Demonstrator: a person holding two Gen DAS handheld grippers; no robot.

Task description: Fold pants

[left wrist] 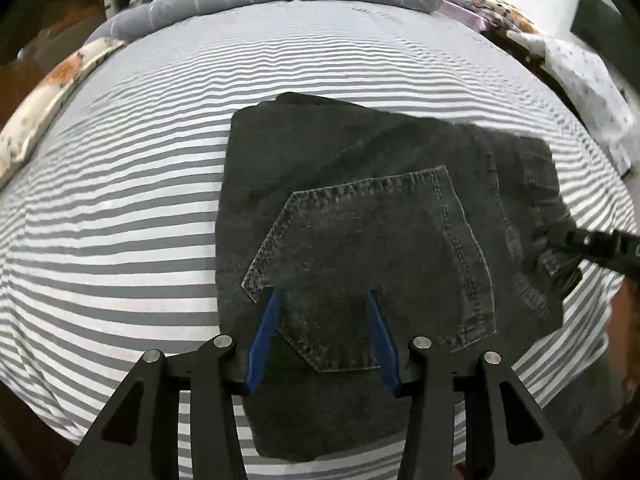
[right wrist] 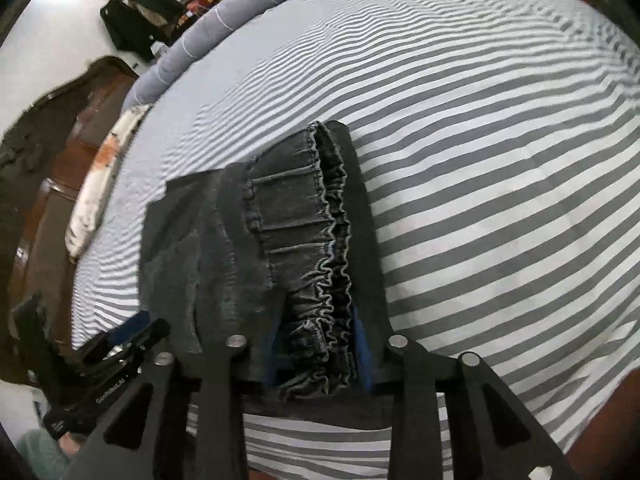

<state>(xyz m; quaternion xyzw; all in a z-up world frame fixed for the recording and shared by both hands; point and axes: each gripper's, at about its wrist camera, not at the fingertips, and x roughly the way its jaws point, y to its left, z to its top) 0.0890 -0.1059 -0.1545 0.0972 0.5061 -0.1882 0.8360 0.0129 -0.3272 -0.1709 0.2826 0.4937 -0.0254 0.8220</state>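
Across the centre of both views, dark denim pants (left wrist: 360, 208) are laid folded into a compact block on the striped bedsheet (left wrist: 120, 208), back pocket uppermost. Left gripper (left wrist: 324, 300): blue fingers (left wrist: 262, 336) spread over the pocket, nothing pinched, seemingly pressed down to flatten the stack. Right gripper (right wrist: 316, 320): gathered elastic waistband (right wrist: 328, 248) caught between its fingers, apparently held for squaring the edge.
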